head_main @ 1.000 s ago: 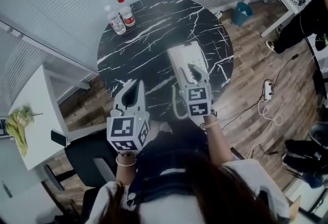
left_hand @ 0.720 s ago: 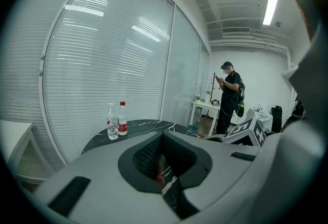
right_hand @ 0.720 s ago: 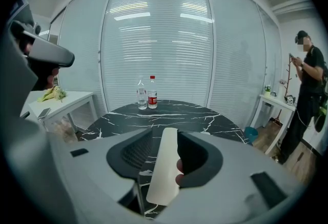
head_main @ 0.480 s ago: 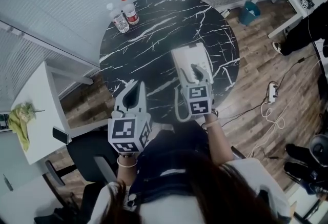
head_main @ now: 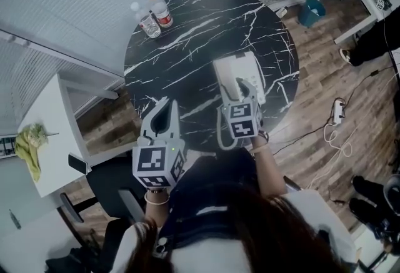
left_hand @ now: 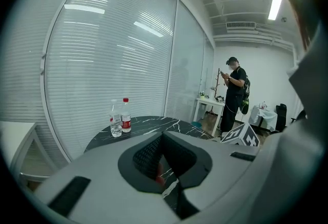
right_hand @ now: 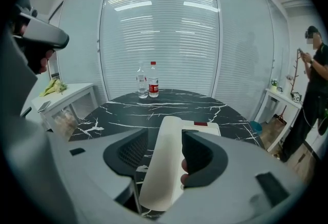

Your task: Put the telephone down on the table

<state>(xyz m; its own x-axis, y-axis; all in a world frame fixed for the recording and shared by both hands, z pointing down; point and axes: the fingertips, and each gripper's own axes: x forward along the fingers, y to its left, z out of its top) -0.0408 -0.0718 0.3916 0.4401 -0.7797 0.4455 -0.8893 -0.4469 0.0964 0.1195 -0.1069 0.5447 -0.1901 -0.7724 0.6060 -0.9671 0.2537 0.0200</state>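
Observation:
A white telephone (head_main: 242,67) sits on the round black marble table (head_main: 187,28), right of centre. Its handset (right_hand: 164,161) lies lengthwise between the jaws of my right gripper (head_main: 240,87), above the left side of the base (right_hand: 205,126). The handset touches the right pad, and a gap shows on the left-pad side. These jaws have just been opening and stand wide in the right gripper view (right_hand: 165,152). The curly cord (head_main: 220,134) loops below the gripper. My left gripper (head_main: 164,106) hovers at the table's near-left edge, tips together and empty (left_hand: 163,138).
Two water bottles (head_main: 153,12) stand at the table's far-left rim. A white side table (head_main: 44,134) with a green bundle is on the left. A blue bin (head_main: 310,10) and a power strip (head_main: 339,110) are on the wood floor. A person (left_hand: 234,92) stands far right.
My right gripper has sunk a little toward the table with the handset, and its jaws stand wider apart. The left gripper has stayed where it was.

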